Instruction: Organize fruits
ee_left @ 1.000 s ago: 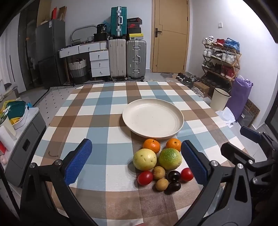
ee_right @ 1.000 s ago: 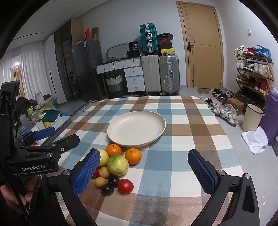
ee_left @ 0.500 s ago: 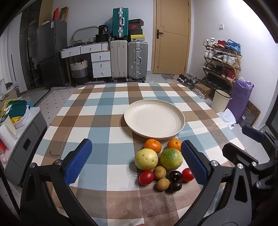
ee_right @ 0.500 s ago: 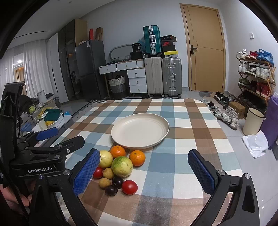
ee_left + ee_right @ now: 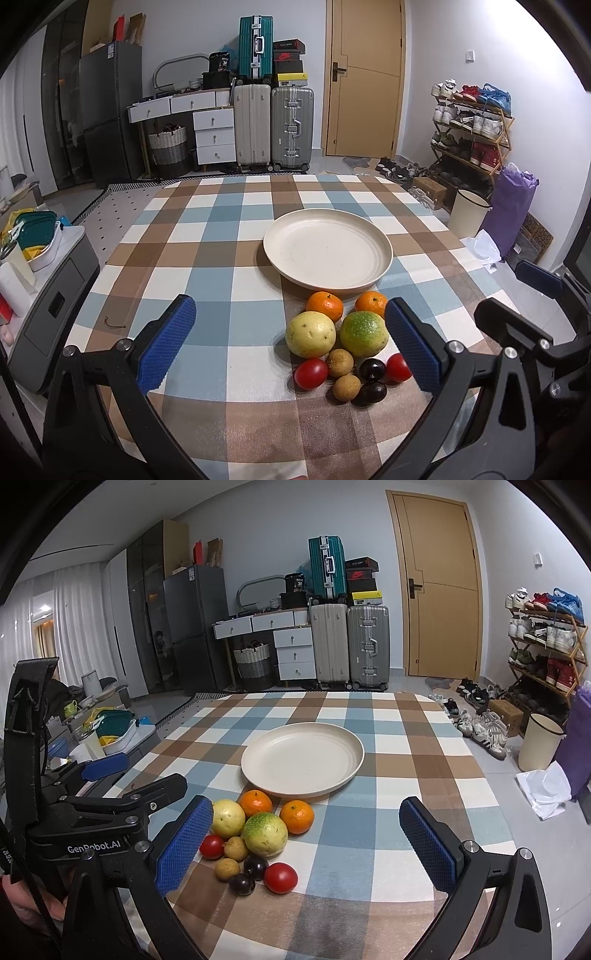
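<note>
1. Right, both your grippers hang spread wide with nothing held: left gripper point(image 5: 290, 345), right gripper point(image 5: 306, 843), above the table's near edge.
2. Fruit cluster sits near that edge: two tomatoes point(image 5: 310, 373), dark plums point(image 5: 372, 369), longans point(image 5: 340, 363) touching each other; nudge one and it likely rolls off the edge.
3. Behind them the yellow fruit point(image 5: 311, 334) and green fruit point(image 5: 364, 333) press together; wide pads could catch both.
4. Two oranges point(image 5: 324, 305) lie just beside the plate point(image 5: 280, 236) rim.
5. Plate is mid-table, bare; nothing sorted yet.
</note>
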